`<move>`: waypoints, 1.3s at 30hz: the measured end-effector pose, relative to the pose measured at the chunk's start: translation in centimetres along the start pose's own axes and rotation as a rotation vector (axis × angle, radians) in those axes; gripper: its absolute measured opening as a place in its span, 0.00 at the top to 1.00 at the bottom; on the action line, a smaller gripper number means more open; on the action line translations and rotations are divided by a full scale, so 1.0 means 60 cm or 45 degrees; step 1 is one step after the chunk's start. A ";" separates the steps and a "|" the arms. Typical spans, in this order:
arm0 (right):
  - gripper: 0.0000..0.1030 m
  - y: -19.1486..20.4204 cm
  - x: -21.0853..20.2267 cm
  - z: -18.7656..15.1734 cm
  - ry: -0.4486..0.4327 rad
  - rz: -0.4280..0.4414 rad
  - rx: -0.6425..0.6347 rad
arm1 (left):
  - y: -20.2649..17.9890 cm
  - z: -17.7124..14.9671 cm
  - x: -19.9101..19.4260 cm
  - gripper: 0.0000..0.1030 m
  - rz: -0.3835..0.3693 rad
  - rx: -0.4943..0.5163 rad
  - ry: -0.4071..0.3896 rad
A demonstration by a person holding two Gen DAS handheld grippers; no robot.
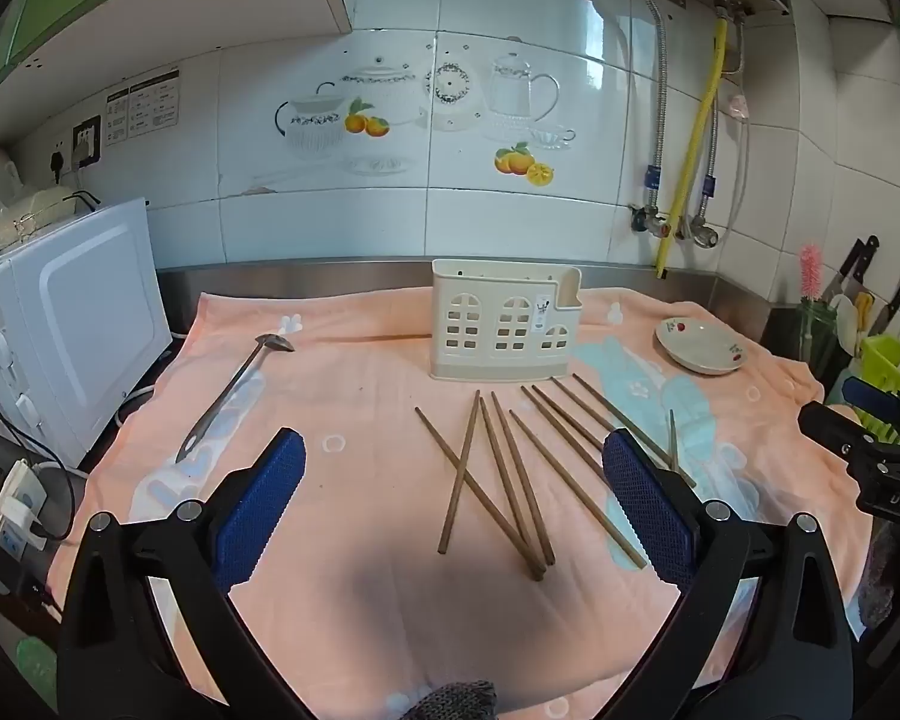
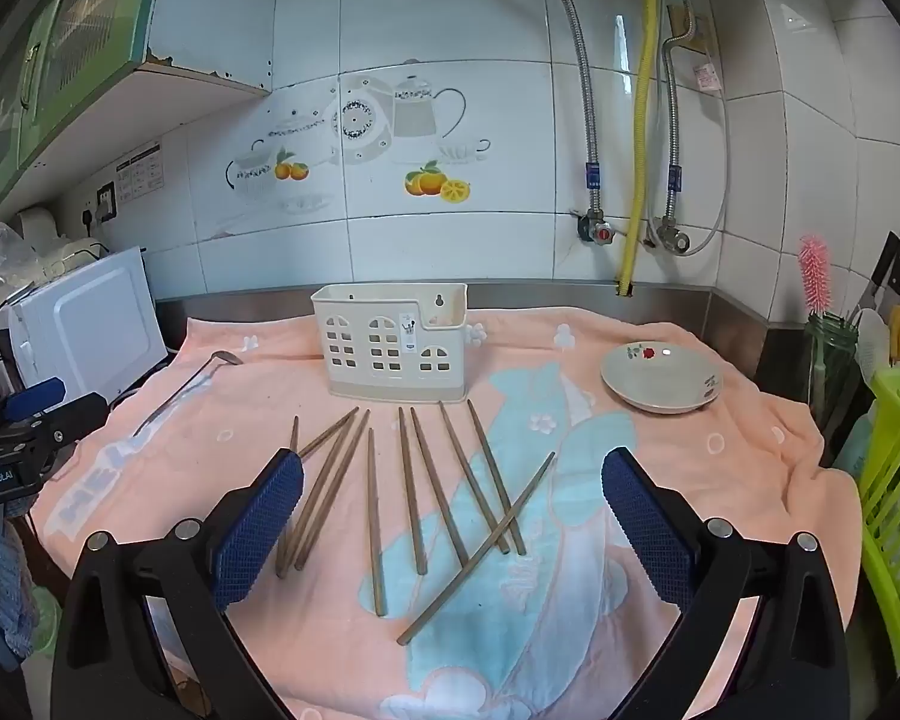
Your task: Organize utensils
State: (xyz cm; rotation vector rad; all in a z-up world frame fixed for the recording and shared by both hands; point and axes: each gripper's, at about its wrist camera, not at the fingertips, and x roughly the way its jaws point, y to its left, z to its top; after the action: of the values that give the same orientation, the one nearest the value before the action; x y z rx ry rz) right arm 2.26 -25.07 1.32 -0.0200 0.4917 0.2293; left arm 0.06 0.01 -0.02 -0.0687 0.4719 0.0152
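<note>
- The left gripper (image 1: 453, 510) hovers above the near edge of the counter with its jaws spread wide and nothing between the blue pads (image 1: 258, 510).
- The right gripper (image 2: 453, 516) hovers likewise, jaws wide apart and empty; its blue pads (image 2: 648, 528) frame the utensils below.
- Brown wooden chopsticks (image 2: 411, 492) lie scattered on a peach-coloured towel (image 2: 660, 462) that covers the counter, fanned out in front of the holder; two of them cross in the left wrist view, and one lies slanted across others in the right wrist view.
- A cream plastic utensil holder (image 1: 501, 324) with window-shaped cut-outs stands upright on the towel, behind the chopsticks and close to the steel backsplash. What is inside it cannot be seen.
- A metal ladle-like spoon (image 1: 234, 387) lies on the towel to the left of the holder, well apart from the chopsticks, its bowl pointing toward the wall.
- A small shallow dish (image 2: 660, 378) with a red flower pattern sits on the towel to the right of the holder.
- A white microwave oven (image 1: 72, 324) stands at the left end of the counter.
- A green plastic rack (image 2: 897, 480) and a jar holding a pink brush (image 2: 813, 273) stand at the right end, with knives beside them against the tiled wall.
</note>
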 end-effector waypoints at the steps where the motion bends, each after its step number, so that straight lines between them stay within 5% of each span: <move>1: 0.06 -0.001 0.000 0.000 0.002 0.000 0.007 | 0.000 0.000 0.000 0.05 -0.004 0.000 -0.001; 39: 0.06 0.002 -0.020 0.002 -0.034 -0.014 -0.021 | 0.010 0.001 -0.015 0.05 0.009 -0.012 -0.015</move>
State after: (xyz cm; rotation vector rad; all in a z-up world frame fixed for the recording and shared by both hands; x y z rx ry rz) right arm 1.25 -25.22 1.98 -0.0353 0.4627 0.2228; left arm -0.75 0.61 0.41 -0.0762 0.4606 0.0248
